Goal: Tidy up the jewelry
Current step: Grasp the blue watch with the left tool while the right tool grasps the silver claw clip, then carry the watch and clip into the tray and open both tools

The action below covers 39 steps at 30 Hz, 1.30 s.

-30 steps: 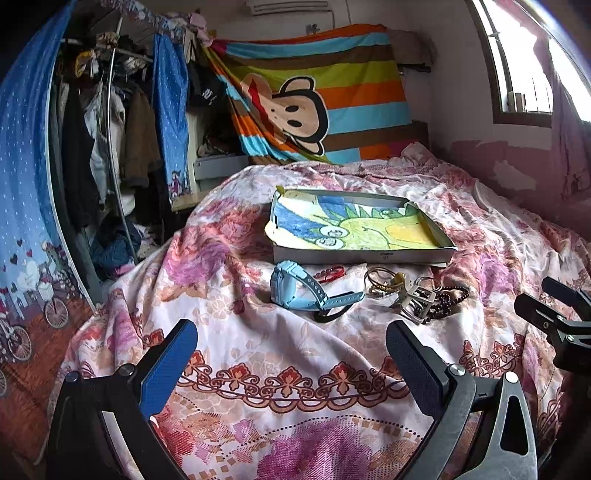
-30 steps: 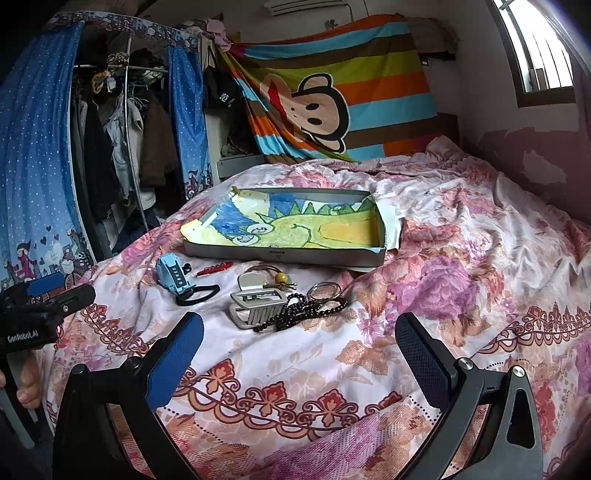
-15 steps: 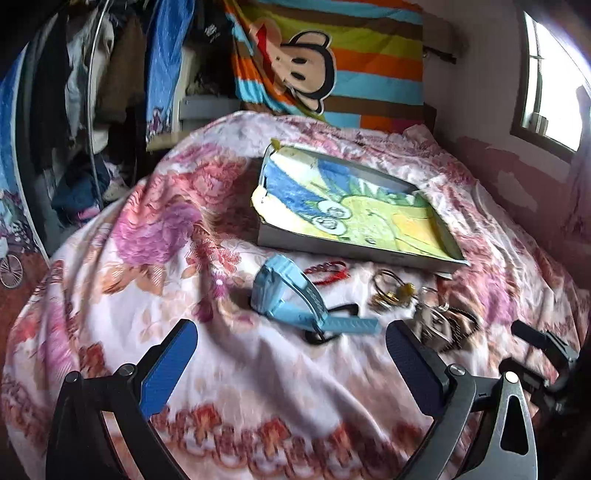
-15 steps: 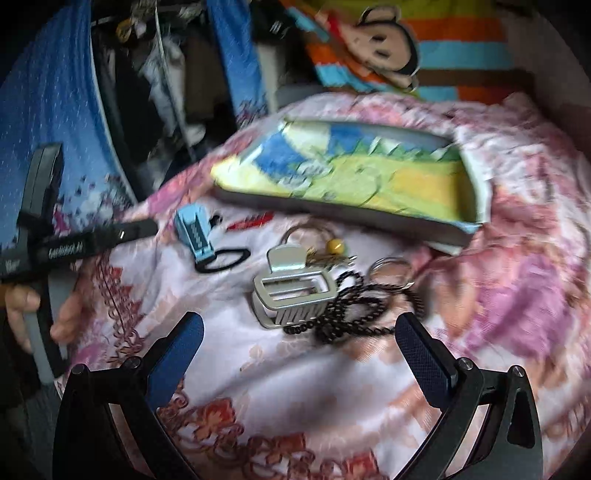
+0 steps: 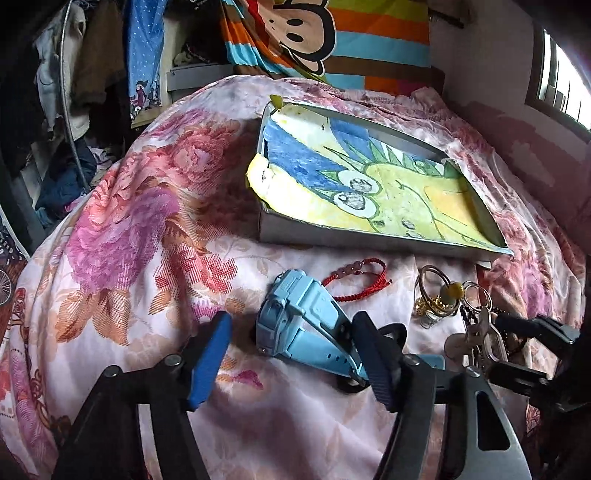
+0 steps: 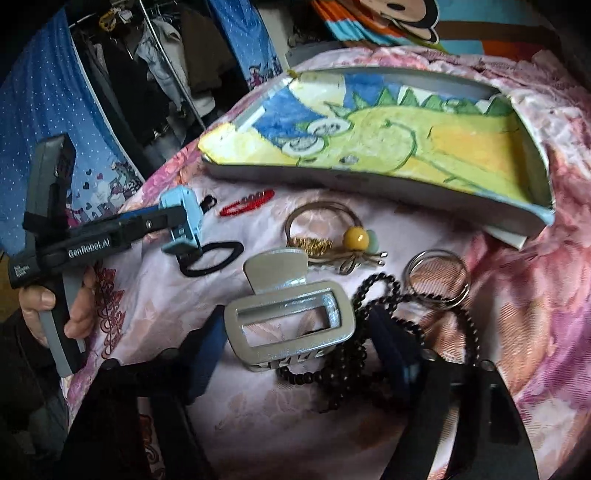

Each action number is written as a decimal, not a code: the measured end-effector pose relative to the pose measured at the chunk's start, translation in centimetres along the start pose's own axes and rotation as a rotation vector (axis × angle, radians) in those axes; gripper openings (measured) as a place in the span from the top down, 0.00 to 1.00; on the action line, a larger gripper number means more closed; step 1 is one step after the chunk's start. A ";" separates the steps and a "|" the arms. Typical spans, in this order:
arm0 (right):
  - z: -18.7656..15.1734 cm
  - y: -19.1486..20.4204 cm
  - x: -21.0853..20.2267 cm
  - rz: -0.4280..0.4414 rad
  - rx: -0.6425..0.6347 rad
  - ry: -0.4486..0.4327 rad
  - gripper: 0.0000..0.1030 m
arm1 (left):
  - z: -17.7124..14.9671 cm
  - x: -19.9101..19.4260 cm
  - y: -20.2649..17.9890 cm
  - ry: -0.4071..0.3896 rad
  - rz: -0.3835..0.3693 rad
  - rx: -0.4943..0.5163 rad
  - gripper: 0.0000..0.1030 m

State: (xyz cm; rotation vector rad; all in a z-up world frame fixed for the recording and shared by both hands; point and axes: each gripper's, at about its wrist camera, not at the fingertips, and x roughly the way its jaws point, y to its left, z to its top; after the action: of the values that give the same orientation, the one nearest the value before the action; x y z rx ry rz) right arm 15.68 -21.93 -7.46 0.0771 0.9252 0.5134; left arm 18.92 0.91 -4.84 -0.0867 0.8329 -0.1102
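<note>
Jewelry lies on a floral bedspread in front of a shallow grey box (image 5: pixel 373 242) (image 6: pixel 369 186) lined with a dinosaur drawing. My left gripper (image 5: pixel 291 350) is open, its fingers on either side of a light blue watch (image 5: pixel 303 317) (image 6: pixel 183 221). My right gripper (image 6: pixel 299 347) is open around a silver hair claw clip (image 6: pixel 291 314), with a black bead necklace (image 6: pixel 354 354) by its right finger. A red string bracelet (image 5: pixel 356 280) (image 6: pixel 247 203), gold rings with a yellow bead (image 6: pixel 328 236) (image 5: pixel 439 295) and silver bangles (image 6: pixel 437 278) lie nearby.
A black hair tie (image 6: pixel 212 260) lies beside the watch. The bed's left edge drops toward a clothes rack (image 5: pixel 66 92) and blue curtain (image 6: pixel 44 92). A striped monkey blanket (image 5: pixel 321 33) hangs behind the box. A window (image 5: pixel 565 85) is at right.
Both grippers have come down and forward to the jewelry and their fingers have narrowed. The left now straddles the watch and the right straddles the silver clip.
</note>
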 end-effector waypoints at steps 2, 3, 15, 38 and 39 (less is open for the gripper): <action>0.1 0.3 0.1 -0.006 -0.006 -0.007 0.43 | 0.2 0.0 -0.1 -0.002 -0.013 0.000 0.46; 0.1 0.4 -0.1 -0.007 -0.008 -0.014 0.43 | 0.2 0.1 -0.2 0.000 -0.019 0.002 0.51; -0.1 0.9 -2.5 0.014 -0.038 -0.141 0.43 | 0.1 -0.5 -0.1 -0.021 0.020 -0.015 0.75; 0.3 2.0 -6.2 -0.036 -0.107 -0.333 0.43 | 0.8 -4.2 -0.8 -0.203 -0.082 -0.036 0.84; 0.4 2.1 -6.1 -0.034 -0.108 -0.326 0.43 | 0.9 -4.3 -0.8 -0.207 -0.087 -0.039 0.84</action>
State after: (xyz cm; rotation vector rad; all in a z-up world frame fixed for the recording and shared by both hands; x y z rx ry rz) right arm 12.16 -22.86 -2.11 0.0456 0.5784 0.5011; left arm 16.66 0.70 -1.02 -0.1682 0.6250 -0.1640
